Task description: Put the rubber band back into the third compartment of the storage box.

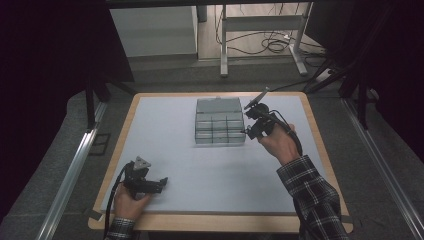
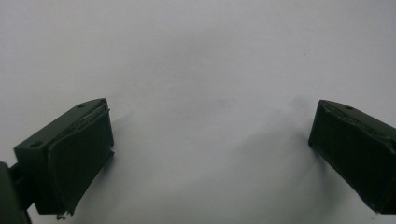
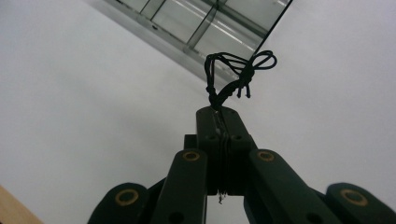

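Note:
A clear compartment box (image 1: pixel 219 140) sits at the middle back of the white mat (image 1: pixel 200 170). My right gripper (image 1: pixel 248 131) hovers at the box's right side, pointing at it. In the right gripper view, the right gripper (image 3: pixel 219 114) is shut on a small bundle of black looped cord (image 3: pixel 238 70), which sticks out past the tips and hangs over the edge of the box (image 3: pixel 196 23). My left gripper (image 1: pixel 162 182) rests low at the near left of the mat. In the left gripper view, the left gripper (image 2: pixel 210 121) is open, with bare mat between its pads.
The mat lies on a wooden table (image 1: pixel 320 135) whose rim shows all round. Beyond the far edge stand a white table frame (image 1: pixel 260 30) and loose cables on the floor (image 1: pixel 272 46). Metal rails (image 1: pixel 70 170) run along both sides.

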Tool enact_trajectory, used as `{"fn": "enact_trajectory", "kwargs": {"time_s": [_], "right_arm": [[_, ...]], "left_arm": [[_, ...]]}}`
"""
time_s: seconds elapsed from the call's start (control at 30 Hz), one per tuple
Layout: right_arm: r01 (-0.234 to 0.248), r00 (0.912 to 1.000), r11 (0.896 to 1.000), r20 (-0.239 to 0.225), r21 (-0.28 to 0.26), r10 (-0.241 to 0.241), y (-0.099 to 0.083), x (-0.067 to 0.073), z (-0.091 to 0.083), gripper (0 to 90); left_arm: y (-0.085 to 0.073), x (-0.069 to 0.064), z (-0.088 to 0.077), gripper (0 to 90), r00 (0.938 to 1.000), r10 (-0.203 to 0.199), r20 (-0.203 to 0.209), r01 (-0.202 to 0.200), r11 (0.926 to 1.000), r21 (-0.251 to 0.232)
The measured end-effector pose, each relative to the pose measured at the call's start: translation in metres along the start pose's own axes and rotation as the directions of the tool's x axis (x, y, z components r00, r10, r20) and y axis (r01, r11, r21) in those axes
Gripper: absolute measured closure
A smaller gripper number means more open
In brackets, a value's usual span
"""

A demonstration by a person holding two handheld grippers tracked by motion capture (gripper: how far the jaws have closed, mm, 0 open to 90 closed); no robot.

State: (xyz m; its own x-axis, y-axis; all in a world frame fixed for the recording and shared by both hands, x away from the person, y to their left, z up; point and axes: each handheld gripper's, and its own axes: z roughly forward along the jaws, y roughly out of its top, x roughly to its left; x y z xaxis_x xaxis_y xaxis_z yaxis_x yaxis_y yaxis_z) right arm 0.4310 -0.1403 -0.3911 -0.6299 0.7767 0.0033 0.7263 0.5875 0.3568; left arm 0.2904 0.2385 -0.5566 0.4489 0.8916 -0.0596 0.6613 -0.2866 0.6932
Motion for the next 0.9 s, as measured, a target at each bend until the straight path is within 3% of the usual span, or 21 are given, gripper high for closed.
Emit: {"fn": "enact_trajectory", "kwargs": {"time_s": [0.57,0.9], "right_arm": [[-0.022,0.9995,0.998,0.02,-0.057,0.024,0.018,-0.005,0.016,87.3],[-0.04,0.9979,0.991,0.045,-0.131,0.047,0.02,-0.012,0.029,87.4]], "left_arm": [[0.0,0.0,0.0,0.0,1.0,0.003,0.001,-0.003,1.0,0.005],[0.0,0.0,0.0,0.0,1.0,0.0,0.001,0.0,1.0,0.003]]}}
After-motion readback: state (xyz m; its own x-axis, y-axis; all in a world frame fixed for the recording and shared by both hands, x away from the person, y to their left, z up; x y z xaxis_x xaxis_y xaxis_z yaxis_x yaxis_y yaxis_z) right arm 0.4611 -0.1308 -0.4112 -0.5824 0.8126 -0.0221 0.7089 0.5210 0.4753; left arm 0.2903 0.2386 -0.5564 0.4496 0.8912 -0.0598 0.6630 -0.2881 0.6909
